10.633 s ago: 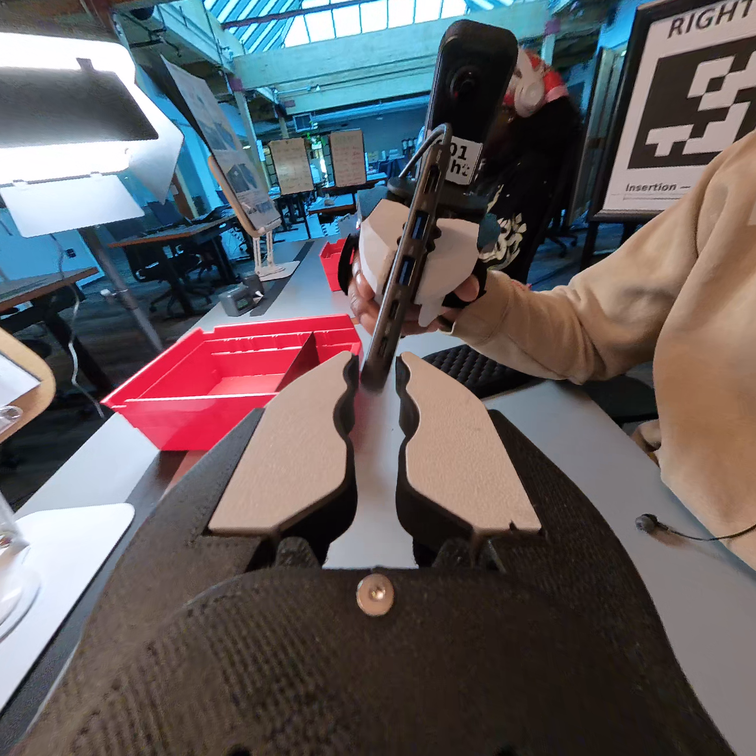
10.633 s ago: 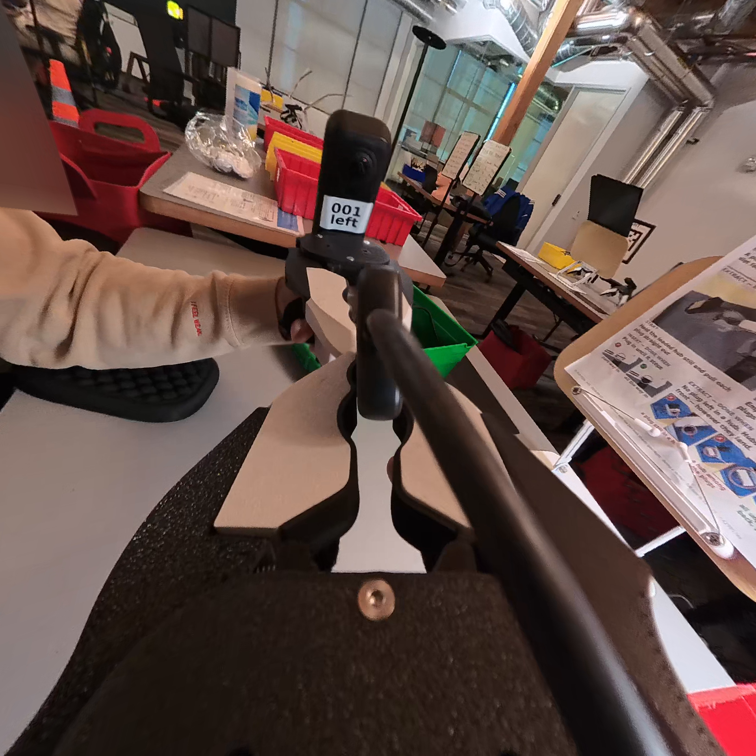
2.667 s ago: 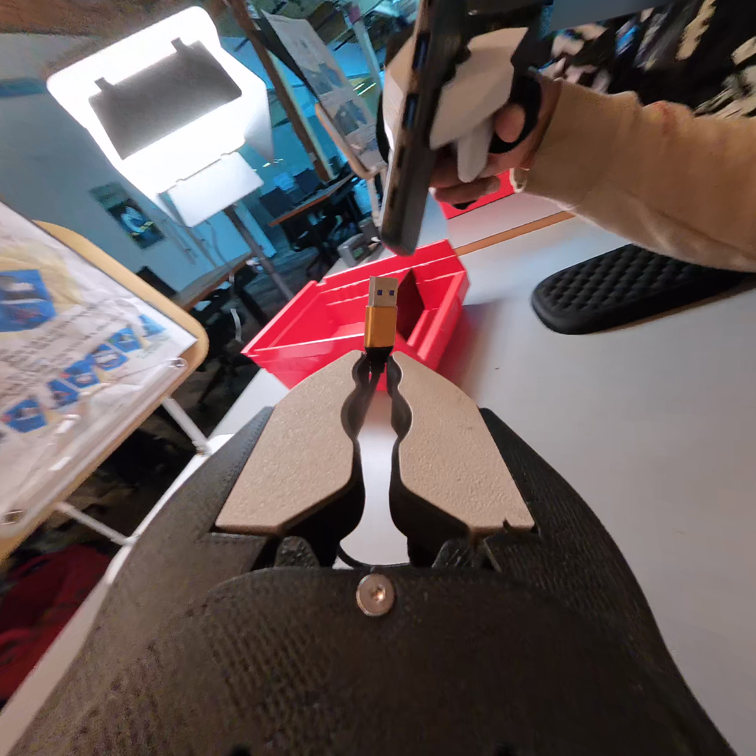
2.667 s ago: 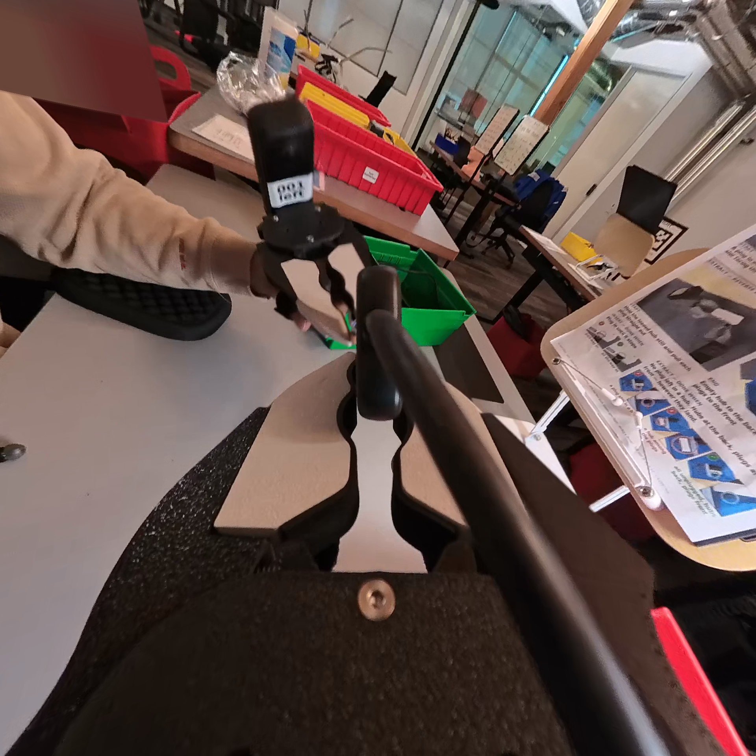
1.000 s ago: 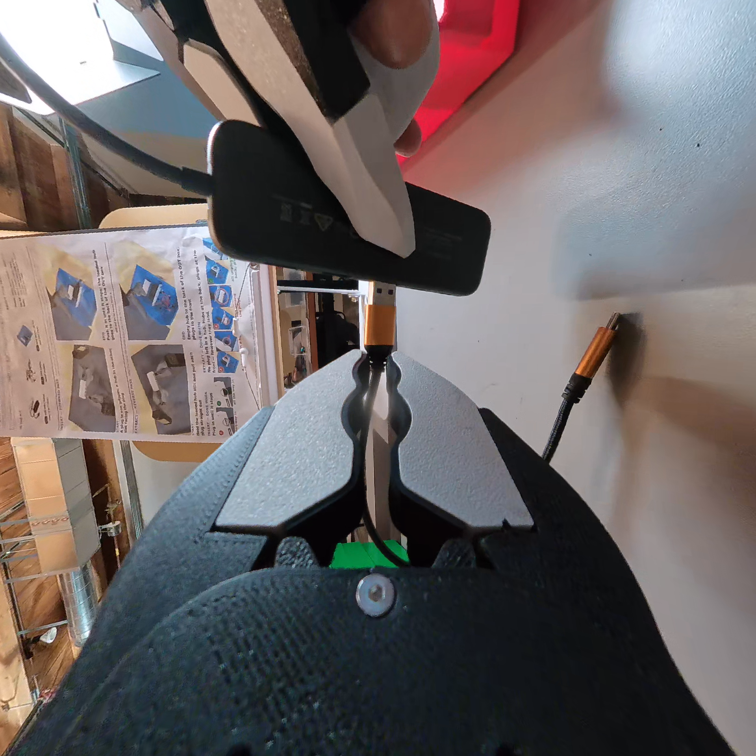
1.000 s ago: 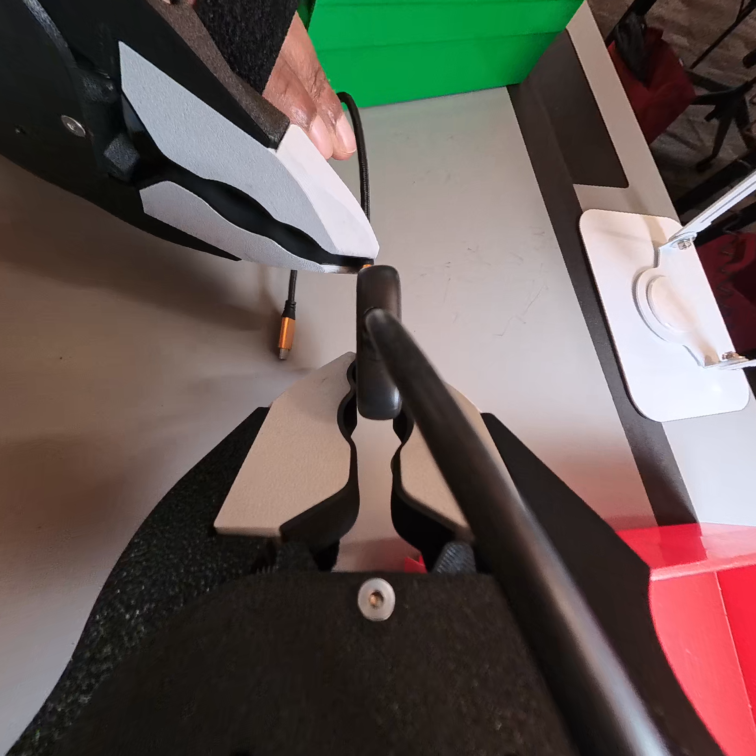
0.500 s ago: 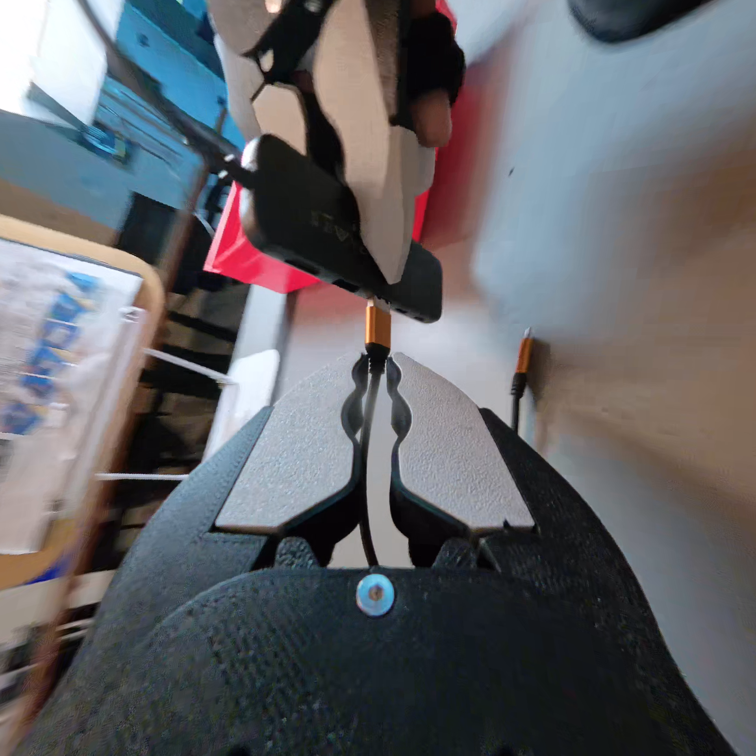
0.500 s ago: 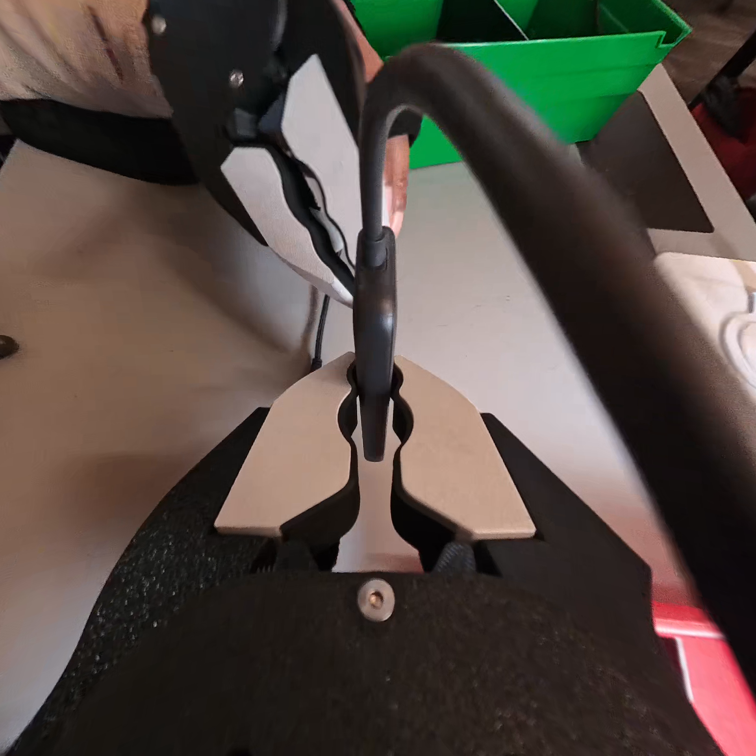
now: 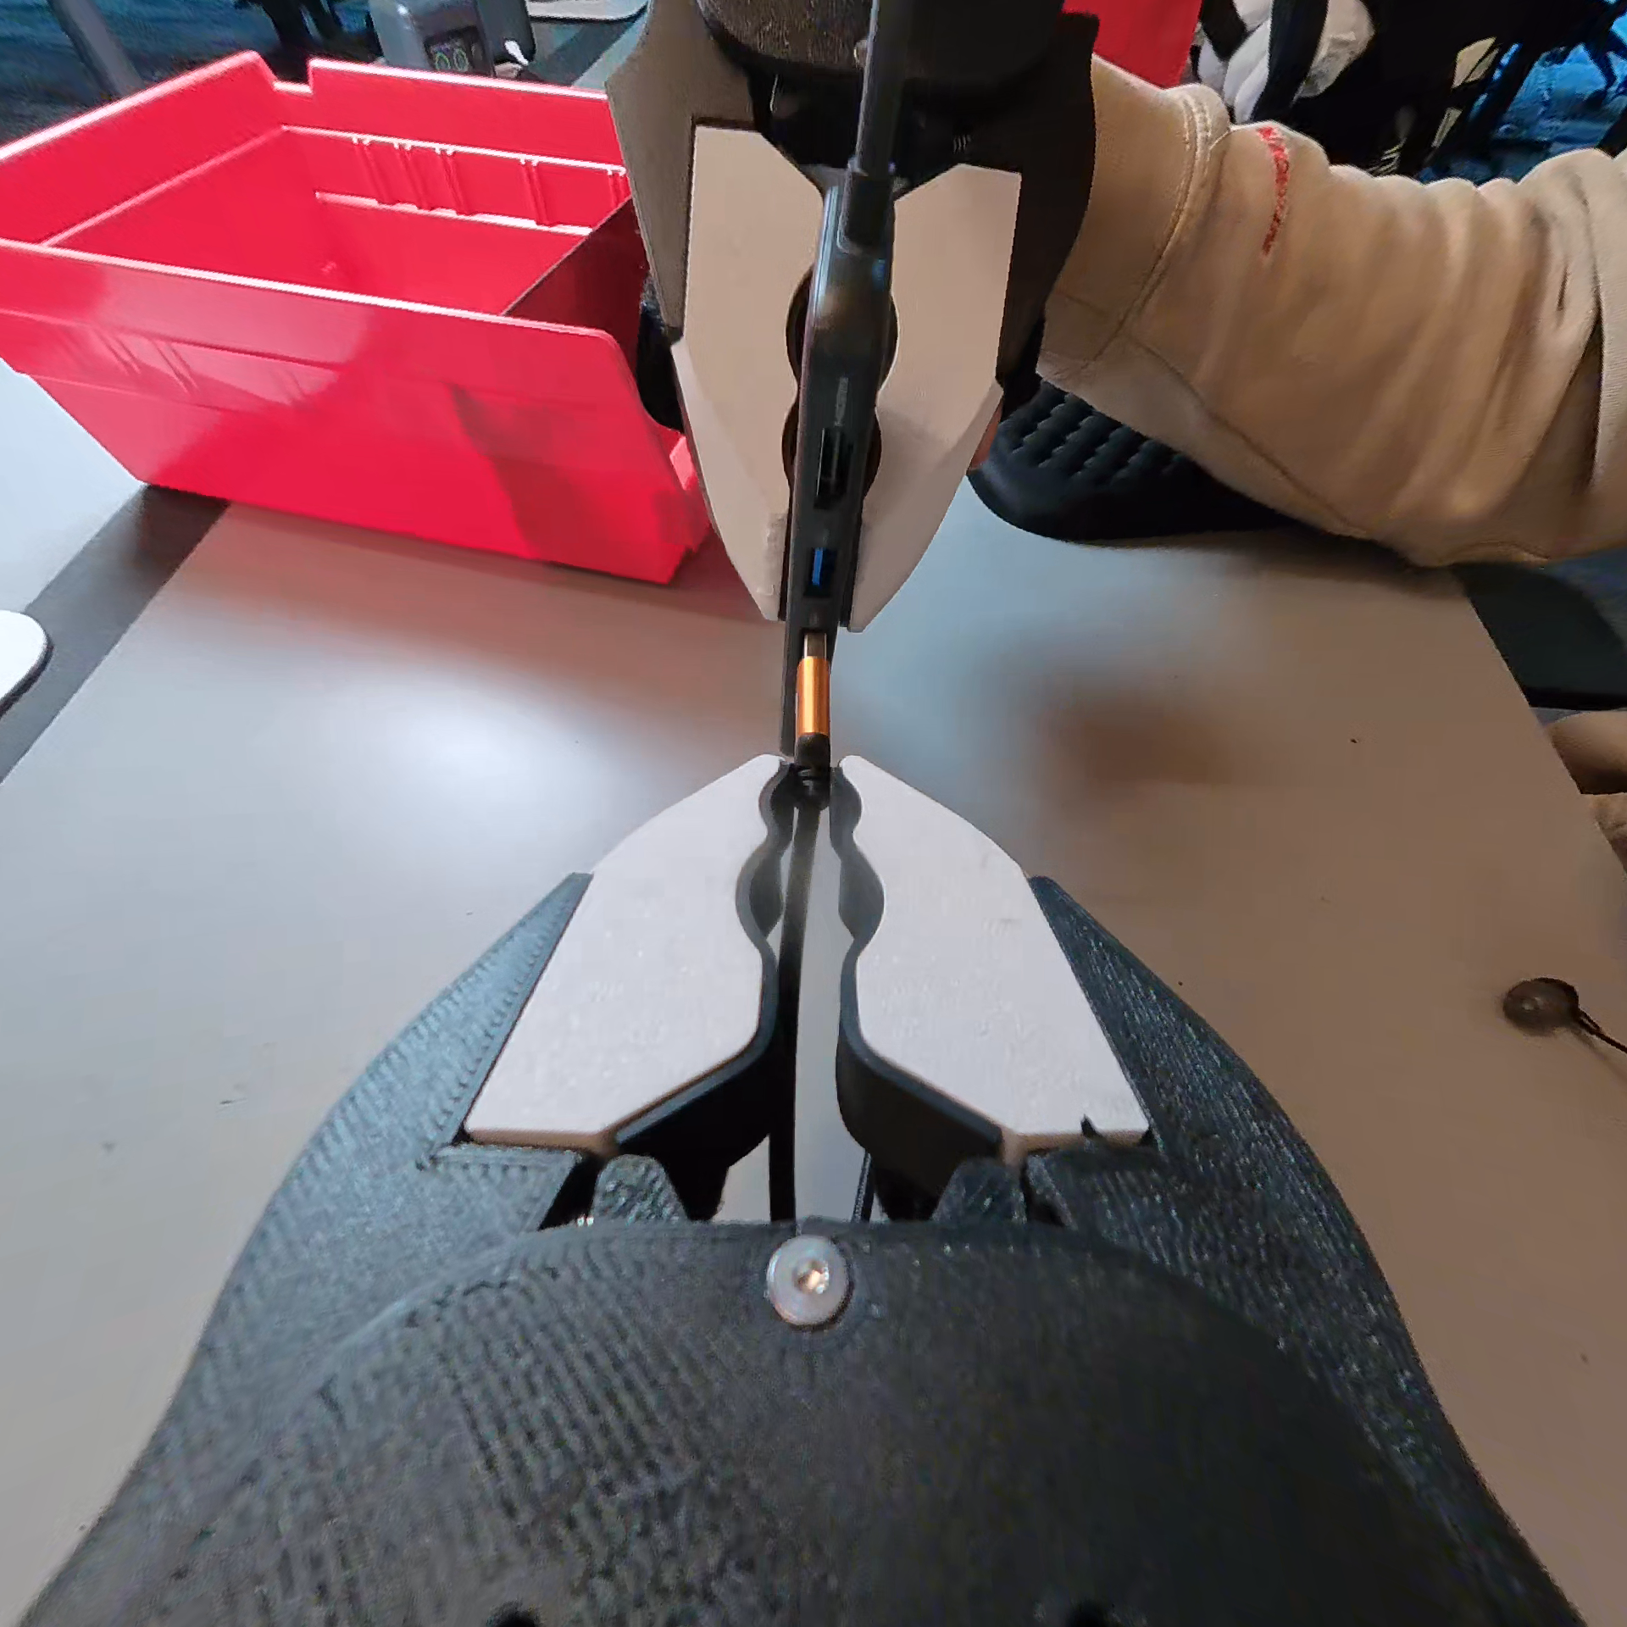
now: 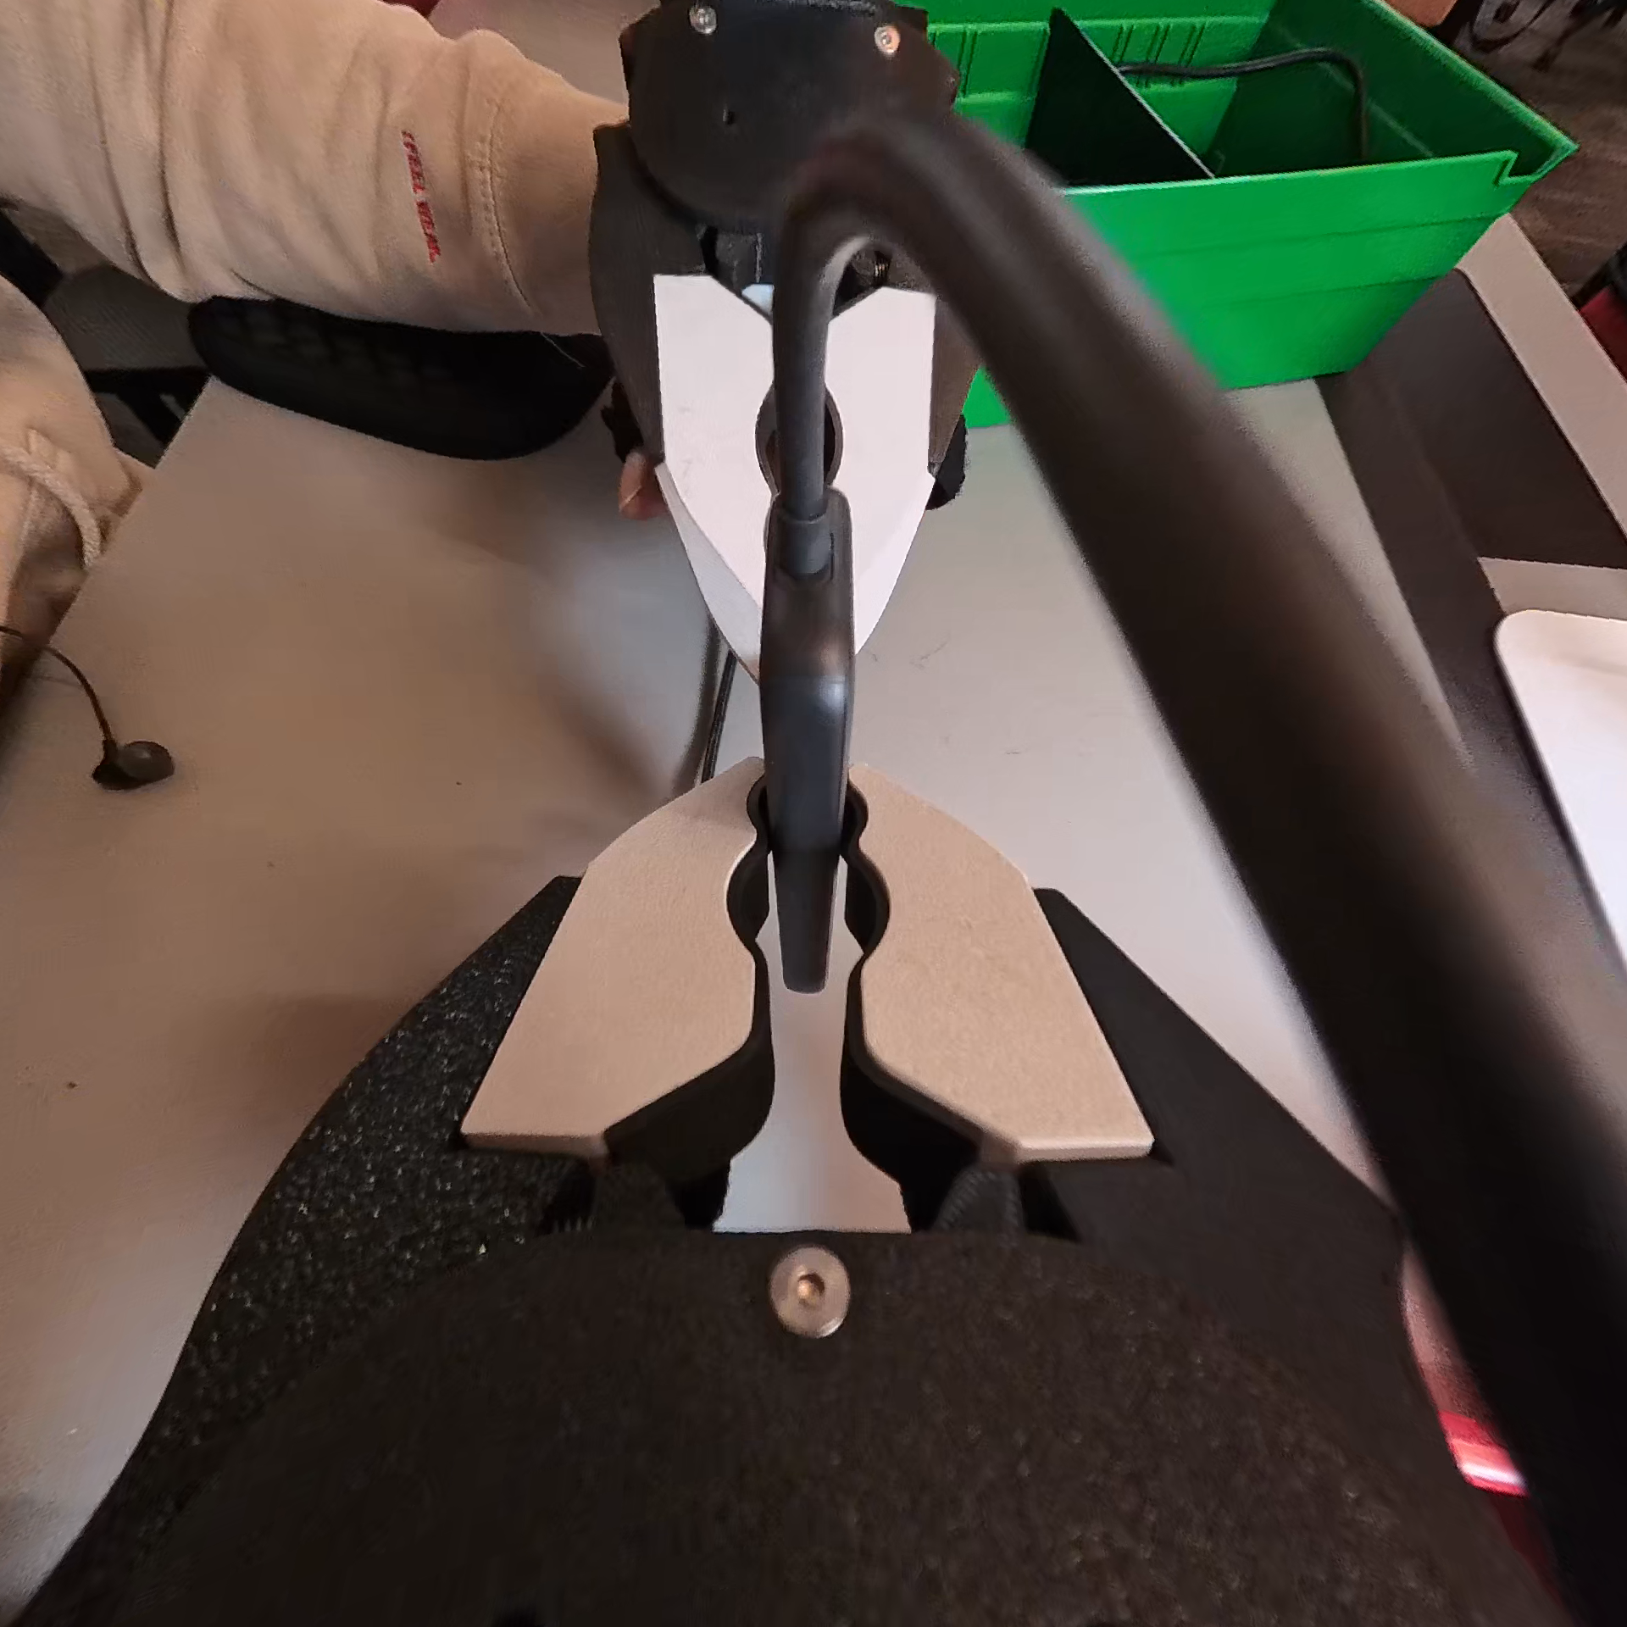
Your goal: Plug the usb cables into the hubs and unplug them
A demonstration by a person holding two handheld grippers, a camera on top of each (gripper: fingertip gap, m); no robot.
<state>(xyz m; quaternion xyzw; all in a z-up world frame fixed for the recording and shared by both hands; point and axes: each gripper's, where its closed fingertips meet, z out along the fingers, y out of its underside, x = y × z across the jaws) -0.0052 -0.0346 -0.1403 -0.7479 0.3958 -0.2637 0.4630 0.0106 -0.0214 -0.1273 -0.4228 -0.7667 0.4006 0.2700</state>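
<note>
Hub point(image 9: 828, 458), a slim dark bar, hangs on edge between the two pale fingers of my right gripper point(image 9: 814, 607), which comes down from the top of the left wrist view and is clamped on its flat sides. One blue port shows on the narrow edge facing me. Below it, the plug point(image 9: 812, 700), orange-sleeved with a silver tip, stands upright with that tip entering the hub's lowest port; how deep it sits I cannot tell. My left gripper point(image 9: 810, 775) is closed on the black cable point(image 9: 786, 968) just under the plug, fingertips pinched on the strain relief, and the cable runs back between the fingers toward the camera.

From the right wrist view, the hub point(image 10: 806, 792) is gripped near the fingertips of my right gripper point(image 10: 803, 792), its end reaching back between the fingers. Its own thick black lead point(image 10: 1188, 528) loops up and sweeps close past the lens on the right. Beyond it, my left gripper point(image 10: 792, 651) points toward me, partly hidden by the hub.

Both tools are held above a grey table point(image 9: 352, 792). A red bin point(image 9: 334, 352) sits on it at the far left of the left view, and a green bin point(image 10: 1277, 220) at the far right of the right view. A cream sleeve point(image 9: 1321, 352) covers the arm behind my right gripper.
</note>
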